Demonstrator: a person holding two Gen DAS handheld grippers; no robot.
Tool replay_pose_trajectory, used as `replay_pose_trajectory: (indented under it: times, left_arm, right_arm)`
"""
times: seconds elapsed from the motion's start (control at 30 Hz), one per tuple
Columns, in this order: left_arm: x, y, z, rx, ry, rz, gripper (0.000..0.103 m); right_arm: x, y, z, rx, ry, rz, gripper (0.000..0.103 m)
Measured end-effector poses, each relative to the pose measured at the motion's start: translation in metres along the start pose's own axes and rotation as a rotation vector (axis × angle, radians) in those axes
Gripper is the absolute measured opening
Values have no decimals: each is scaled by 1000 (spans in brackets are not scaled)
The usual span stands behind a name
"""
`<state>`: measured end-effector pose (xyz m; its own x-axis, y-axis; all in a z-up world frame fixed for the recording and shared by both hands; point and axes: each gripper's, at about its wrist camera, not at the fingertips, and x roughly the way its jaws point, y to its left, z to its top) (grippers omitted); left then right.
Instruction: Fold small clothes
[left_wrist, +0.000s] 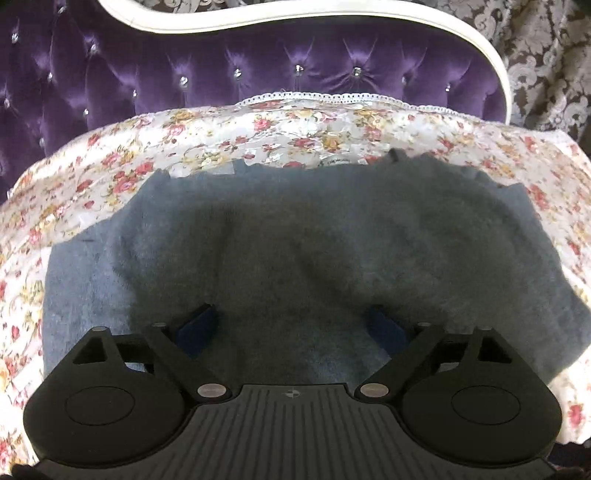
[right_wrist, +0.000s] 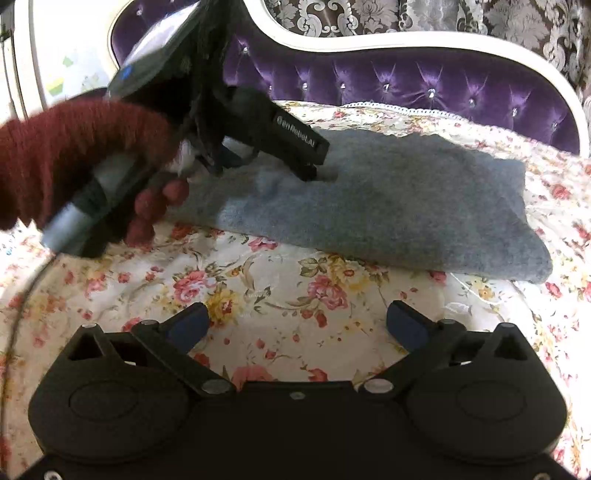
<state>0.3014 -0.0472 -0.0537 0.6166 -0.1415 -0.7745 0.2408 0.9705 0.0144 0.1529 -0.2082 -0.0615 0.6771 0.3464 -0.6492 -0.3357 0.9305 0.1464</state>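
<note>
A small grey-blue fleecy garment (left_wrist: 295, 240) lies folded flat on the floral bed cover (left_wrist: 110, 177). My left gripper (left_wrist: 293, 326) is open, low over the garment's near part, with nothing between its fingers. In the right wrist view the garment (right_wrist: 388, 206) lies across the cover (right_wrist: 258, 288), and the left gripper (right_wrist: 310, 166) points down onto its left end. My right gripper (right_wrist: 297, 321) is open and empty over bare cover, just in front of the garment.
A purple tufted headboard (left_wrist: 258, 74) with a white curved frame (right_wrist: 406, 38) stands behind the bed. A hand in a dark red glove (right_wrist: 74, 155) holds the left gripper. Patterned curtains (left_wrist: 546, 55) hang behind.
</note>
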Motion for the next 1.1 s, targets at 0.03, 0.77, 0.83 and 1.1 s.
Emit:
replay_pose_trajectory:
  times: [0.03,0.77,0.83,1.1]
  left_arm:
    - [0,-1,-1,-2,1,3,93]
    - [7,2,-8,-31,-5,-14,103]
    - [8,3,-8,-30,-7,-17,103]
    - [8,3,-9,-33,-21,-11,103]
  right_arm:
    - [-1,-5,2,13,7,26,103]
    - [8,-204,59,448,-18,47,65]
    - [18,-213,55,480,4,98,66]
    - [40,-222,63,585,-6,270,66]
